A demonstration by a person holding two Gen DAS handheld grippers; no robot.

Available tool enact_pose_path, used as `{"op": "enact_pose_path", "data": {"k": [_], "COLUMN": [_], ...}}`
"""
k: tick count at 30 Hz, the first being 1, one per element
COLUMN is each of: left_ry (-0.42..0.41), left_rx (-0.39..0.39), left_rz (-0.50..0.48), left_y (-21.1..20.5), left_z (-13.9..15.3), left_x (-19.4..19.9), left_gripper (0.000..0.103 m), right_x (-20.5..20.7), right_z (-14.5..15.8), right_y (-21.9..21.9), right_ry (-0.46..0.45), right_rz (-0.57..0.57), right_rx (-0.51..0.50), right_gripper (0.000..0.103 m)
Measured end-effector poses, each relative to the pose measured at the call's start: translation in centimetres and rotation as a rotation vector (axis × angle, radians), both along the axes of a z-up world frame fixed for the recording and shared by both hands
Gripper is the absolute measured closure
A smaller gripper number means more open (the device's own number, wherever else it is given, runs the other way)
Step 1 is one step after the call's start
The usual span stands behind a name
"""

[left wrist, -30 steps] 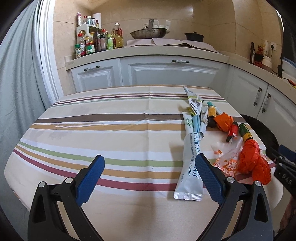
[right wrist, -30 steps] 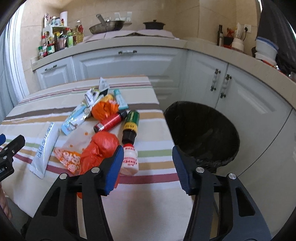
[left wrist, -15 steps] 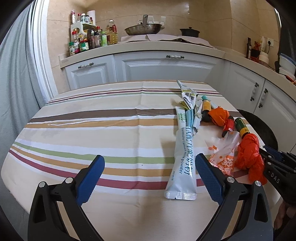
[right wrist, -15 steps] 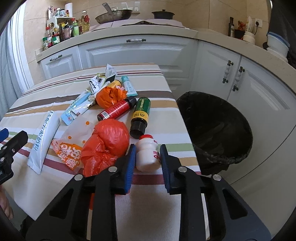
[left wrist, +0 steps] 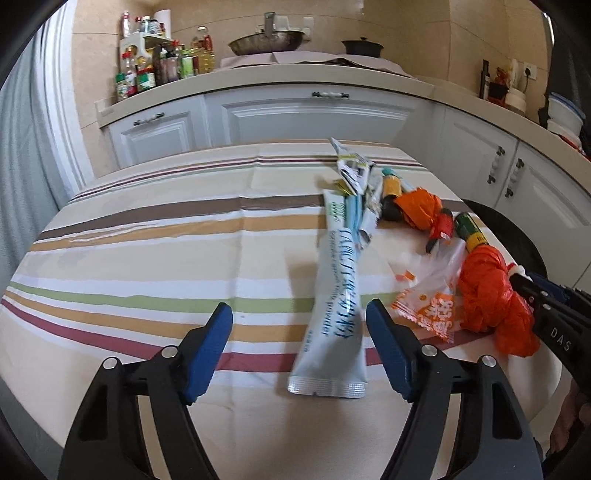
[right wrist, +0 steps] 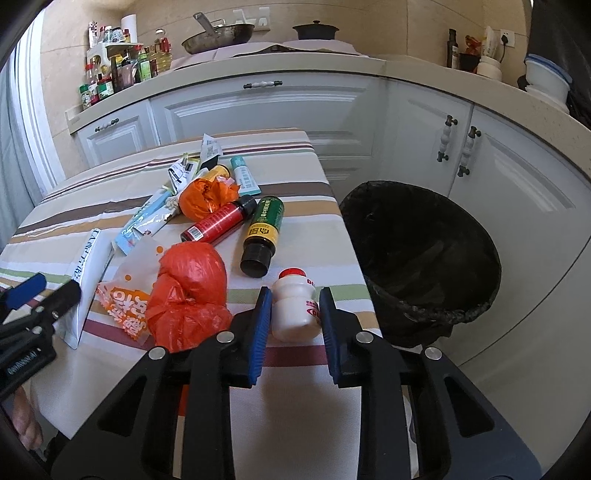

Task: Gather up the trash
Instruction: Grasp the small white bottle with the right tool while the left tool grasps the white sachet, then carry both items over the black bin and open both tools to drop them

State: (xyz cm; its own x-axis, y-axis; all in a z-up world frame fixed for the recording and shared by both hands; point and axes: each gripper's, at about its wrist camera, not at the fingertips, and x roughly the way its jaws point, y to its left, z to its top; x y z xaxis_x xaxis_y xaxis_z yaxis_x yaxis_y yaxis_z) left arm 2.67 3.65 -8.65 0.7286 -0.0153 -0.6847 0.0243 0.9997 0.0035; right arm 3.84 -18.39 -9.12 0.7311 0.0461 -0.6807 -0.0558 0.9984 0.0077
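Observation:
My right gripper (right wrist: 295, 314) is shut on a small white yogurt bottle (right wrist: 295, 308) with a red cap, near the table's right edge. A black-lined trash bin (right wrist: 421, 254) stands on the floor just right of it. My left gripper (left wrist: 299, 341) is open, with a long white milk powder sachet (left wrist: 338, 295) lying between its fingers on the striped tablecloth (left wrist: 147, 258). Beside it lie an orange printed bag (left wrist: 428, 306), a red plastic bag (right wrist: 188, 288), a green bottle (right wrist: 264, 230), a red can (right wrist: 214, 223) and an orange bag (right wrist: 207, 195).
More wrappers (right wrist: 192, 170) and a teal tube (right wrist: 245, 175) lie at the far end of the pile. White cabinets (left wrist: 314, 114) and a counter with condiment bottles (left wrist: 159, 70), a wok (right wrist: 218, 35) and a pot surround the table.
My right gripper closed on the white bottle and has lifted it slightly. My left gripper moved right toward the sachet and its jaws narrowed around it.

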Motion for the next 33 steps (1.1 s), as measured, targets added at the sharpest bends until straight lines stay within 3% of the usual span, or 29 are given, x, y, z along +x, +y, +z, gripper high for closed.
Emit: {"op": "enact_pose_path", "data": {"k": [4, 8, 16, 25, 33], "left_ry": [-0.006, 0.025, 0.01, -0.05, -0.081], "left_rx": [0.039, 0.033, 0.04, 0.031, 0.018], "left_rz": [-0.038, -0.054, -0.047, -0.023, -0.058], "left_y": [-1.1, -1.3, -0.9, -0.7, -2.6], "left_z": [-0.5, -1.1, -1.0, 1.3, 3.4], "left_x": [-0.1, 0.1, -0.2, -0.6, 0.4], "left_gripper": [0.031, 0.065, 0.072, 0.072, 0.072], "right_x": [-0.1, -0.2, -0.5, -0.7, -0.4], "right_z": [0.1, 0.2, 0.6, 1.5, 3.2], "right_y": [-0.4, -0.7, -1.3, -1.8, -2.8], "right_ry": [-0.008, -0.011, -0.029, -0.059, -0.115], "right_rz": [-0.008, -0.015, -0.026, -0.038, -0.067], "right_rx": [0.004, 0.007, 0.001, -0.002, -0.04], "right_gripper": [0.077, 0.077, 0.077, 0.077, 0.077]}}
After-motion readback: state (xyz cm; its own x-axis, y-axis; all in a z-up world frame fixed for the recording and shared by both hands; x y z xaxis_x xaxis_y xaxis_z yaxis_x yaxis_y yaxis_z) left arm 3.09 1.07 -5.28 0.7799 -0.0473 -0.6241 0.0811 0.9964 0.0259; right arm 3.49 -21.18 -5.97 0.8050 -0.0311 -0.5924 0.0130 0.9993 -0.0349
